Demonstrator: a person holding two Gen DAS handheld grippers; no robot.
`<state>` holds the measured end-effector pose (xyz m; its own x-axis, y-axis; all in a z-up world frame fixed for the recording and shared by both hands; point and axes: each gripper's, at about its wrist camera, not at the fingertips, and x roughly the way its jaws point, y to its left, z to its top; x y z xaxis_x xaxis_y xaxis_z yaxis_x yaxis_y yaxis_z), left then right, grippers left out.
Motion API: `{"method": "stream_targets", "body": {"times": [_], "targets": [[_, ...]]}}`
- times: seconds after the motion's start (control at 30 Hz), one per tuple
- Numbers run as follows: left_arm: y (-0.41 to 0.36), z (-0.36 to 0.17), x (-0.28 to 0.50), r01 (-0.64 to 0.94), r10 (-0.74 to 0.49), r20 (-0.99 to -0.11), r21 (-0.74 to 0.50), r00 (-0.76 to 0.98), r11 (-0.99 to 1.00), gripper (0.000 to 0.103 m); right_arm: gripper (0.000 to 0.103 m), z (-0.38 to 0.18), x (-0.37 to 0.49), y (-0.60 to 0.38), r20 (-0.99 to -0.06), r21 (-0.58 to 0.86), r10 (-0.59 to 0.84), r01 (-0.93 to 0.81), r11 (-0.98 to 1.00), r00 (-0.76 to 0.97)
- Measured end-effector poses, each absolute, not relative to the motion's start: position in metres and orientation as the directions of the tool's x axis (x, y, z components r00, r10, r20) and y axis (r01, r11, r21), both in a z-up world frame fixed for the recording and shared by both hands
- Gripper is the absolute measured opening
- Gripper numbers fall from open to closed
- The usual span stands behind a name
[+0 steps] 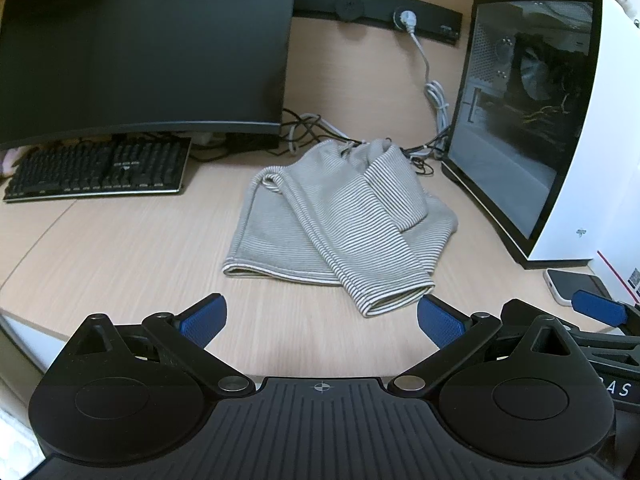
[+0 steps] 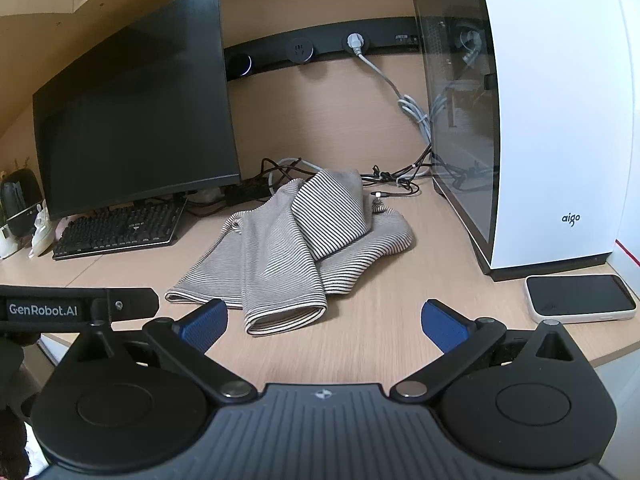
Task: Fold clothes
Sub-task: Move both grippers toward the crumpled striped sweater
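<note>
nearest to you in both wrist views are your own tools: the left gripper and the right gripper, each with its blue-padded jaws spread wide and nothing between them. both hover over the bare near strip of the worktop, close to its front edge. in the right wrist view the black body of your left gripper shows at the left edge, and in the left wrist view a blue pad of your right gripper shows at the far right, so the two tools sit side by side.

the striped grey garment lies crumpled in the middle of the worktop, just beyond your jaws. one sleeve cuff points toward you and ends just short of the left gripper's right pad; you cannot tell whether they touch. a second sleeve is folded across the top of the heap, and the hem runs along the garment's near left side.

far left stands a dark monitor with a black keyboard under it. to the right stands a white computer case with a glass side panel, and a phone lies flat beside its near corner. tangled cables lie behind the garment, below a black socket strip on the back wall.
</note>
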<state>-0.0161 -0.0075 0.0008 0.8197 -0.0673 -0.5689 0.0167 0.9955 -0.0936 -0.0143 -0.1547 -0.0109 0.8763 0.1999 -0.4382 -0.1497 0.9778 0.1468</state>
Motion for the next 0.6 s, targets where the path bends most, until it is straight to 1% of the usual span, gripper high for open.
{"method": "stream_targets", "body": {"times": [0.6], "targets": [[-0.0060, -0.0006, -0.0104, -0.002, -0.050, -0.577, -0.090, 0.815, 0.996, 0.103, 0.103, -0.0122, -0.0052, -0.1508, -0.443, 0.151, 0.216, -0.165, 0.975, 0.870]]}}
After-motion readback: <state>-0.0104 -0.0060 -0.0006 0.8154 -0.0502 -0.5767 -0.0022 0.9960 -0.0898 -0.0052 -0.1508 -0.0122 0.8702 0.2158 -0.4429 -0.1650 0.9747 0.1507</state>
